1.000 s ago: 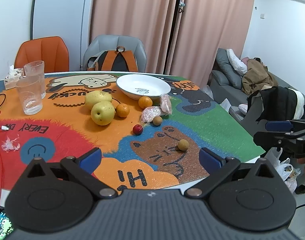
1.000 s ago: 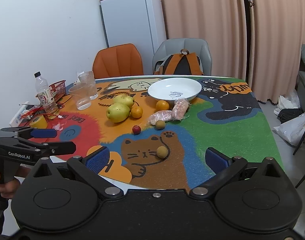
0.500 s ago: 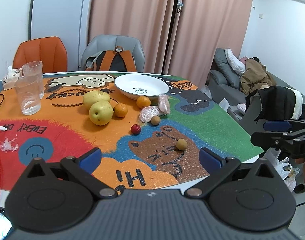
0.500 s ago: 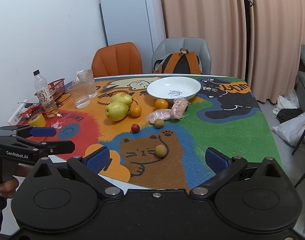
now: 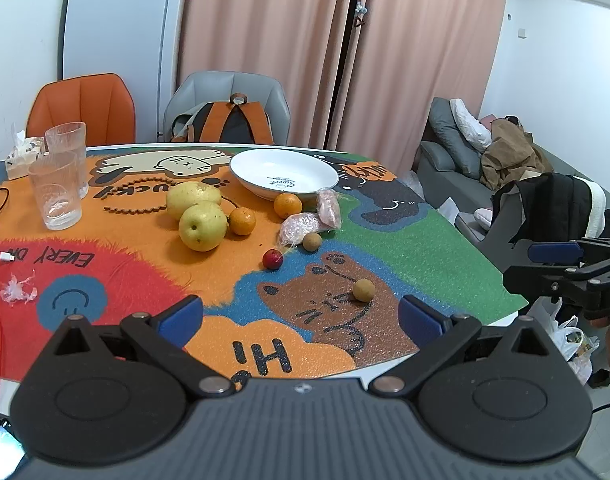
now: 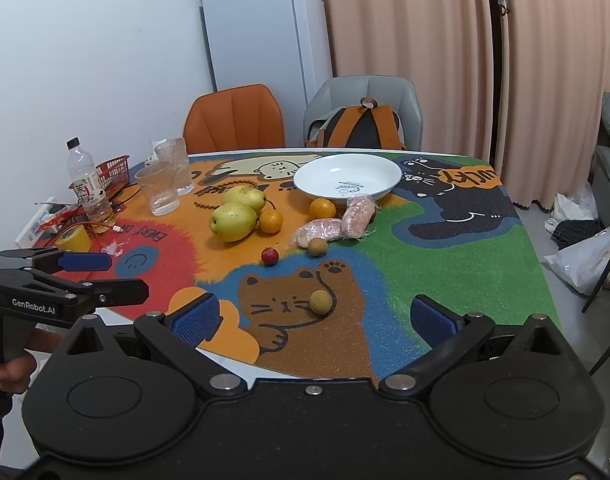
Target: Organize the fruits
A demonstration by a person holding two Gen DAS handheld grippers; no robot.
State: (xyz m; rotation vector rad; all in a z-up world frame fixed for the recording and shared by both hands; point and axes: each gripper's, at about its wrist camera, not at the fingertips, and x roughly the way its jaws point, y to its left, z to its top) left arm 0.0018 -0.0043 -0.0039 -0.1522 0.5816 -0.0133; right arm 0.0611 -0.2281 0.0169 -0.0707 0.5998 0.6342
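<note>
A white bowl [image 5: 283, 174] [image 6: 347, 178] sits empty at the back of the cartoon-cat mat. In front of it lie two yellow pears [image 5: 203, 226] [image 6: 233, 222], two oranges [image 5: 242, 221] [image 5: 288, 205], two pink wrapped fruits [image 5: 301, 226], a small red fruit [image 5: 272, 259] [image 6: 270, 256] and two tan longans [image 5: 363, 290] [image 6: 320, 301]. My left gripper [image 5: 301, 318] hangs open over the mat's near edge, nothing between its fingers. My right gripper [image 6: 313, 318] is open too, just short of the nearer longan.
Two clear glasses [image 5: 59, 188] stand at the back left, with a plastic bottle [image 6: 87, 190], a red basket [image 6: 115, 170], yellow tape [image 6: 74, 239] and red cables. An orange chair [image 6: 233, 120] and a grey chair with a backpack [image 6: 359, 122] stand behind the table. A sofa [image 5: 457, 160] is at right.
Both grippers have eased slightly back and up, so the table sits a little lower in both views. No fruit has moved. Both stay open.
</note>
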